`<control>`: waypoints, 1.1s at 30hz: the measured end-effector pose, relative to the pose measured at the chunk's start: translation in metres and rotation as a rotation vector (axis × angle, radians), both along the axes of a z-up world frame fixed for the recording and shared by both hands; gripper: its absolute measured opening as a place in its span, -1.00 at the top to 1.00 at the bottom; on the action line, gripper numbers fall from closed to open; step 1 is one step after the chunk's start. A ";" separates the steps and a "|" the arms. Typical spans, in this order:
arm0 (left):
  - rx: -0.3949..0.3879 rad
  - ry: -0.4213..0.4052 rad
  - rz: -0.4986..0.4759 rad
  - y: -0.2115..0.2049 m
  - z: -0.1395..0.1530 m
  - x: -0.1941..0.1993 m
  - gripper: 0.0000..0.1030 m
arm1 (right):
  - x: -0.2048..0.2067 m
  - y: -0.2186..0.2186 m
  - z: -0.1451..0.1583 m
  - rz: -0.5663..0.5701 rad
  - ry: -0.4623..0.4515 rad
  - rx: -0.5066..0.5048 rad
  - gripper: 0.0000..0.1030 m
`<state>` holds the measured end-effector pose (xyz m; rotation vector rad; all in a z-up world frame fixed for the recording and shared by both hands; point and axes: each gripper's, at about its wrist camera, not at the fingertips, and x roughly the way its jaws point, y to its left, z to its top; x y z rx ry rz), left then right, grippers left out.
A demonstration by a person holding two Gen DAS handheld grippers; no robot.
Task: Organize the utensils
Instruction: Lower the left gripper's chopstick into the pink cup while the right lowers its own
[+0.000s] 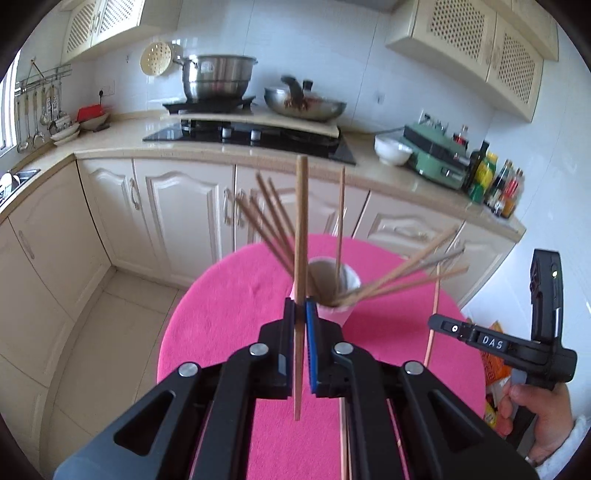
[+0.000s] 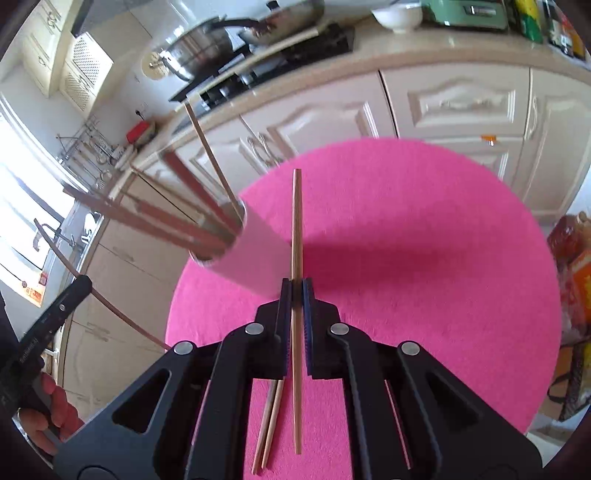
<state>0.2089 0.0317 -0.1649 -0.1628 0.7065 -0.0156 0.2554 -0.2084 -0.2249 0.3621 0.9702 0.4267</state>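
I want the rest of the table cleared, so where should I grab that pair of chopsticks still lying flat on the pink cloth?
Take the loose pair near mid-length, coming straight down from above with the fingers across the sticks. They lie flat and side by side on the pink cloth, so one pinch could close on both.

The round table cover (image 1: 229, 295) is bright pink all over. The cup (image 1: 338, 295) in the middle of the frame is white. The chopsticks (image 1: 273, 218) in it are light brown wood. The left gripper (image 1: 300, 306) is black with a blue pad. At the upper right, the cupboard doors (image 1: 458, 33) are cream with a pattern of little holes. The pot (image 1: 216, 75) is shiny silver. The cooker (image 1: 436, 155) at the right is green.
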 end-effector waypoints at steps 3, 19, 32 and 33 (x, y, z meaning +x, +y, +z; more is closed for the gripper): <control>-0.010 -0.038 -0.001 -0.003 0.016 0.006 0.88 | 0.010 -0.005 0.010 0.000 -0.035 0.012 0.88; -0.097 -0.194 0.048 0.002 0.078 0.062 0.88 | 0.093 0.005 0.071 0.066 -0.274 0.078 0.88; -0.056 -0.068 0.041 -0.007 0.015 0.104 0.88 | 0.114 0.031 0.100 0.130 -0.493 0.104 0.88; -0.051 -0.063 0.037 -0.008 0.010 0.104 0.88 | 0.115 0.034 0.101 0.140 -0.503 0.107 0.88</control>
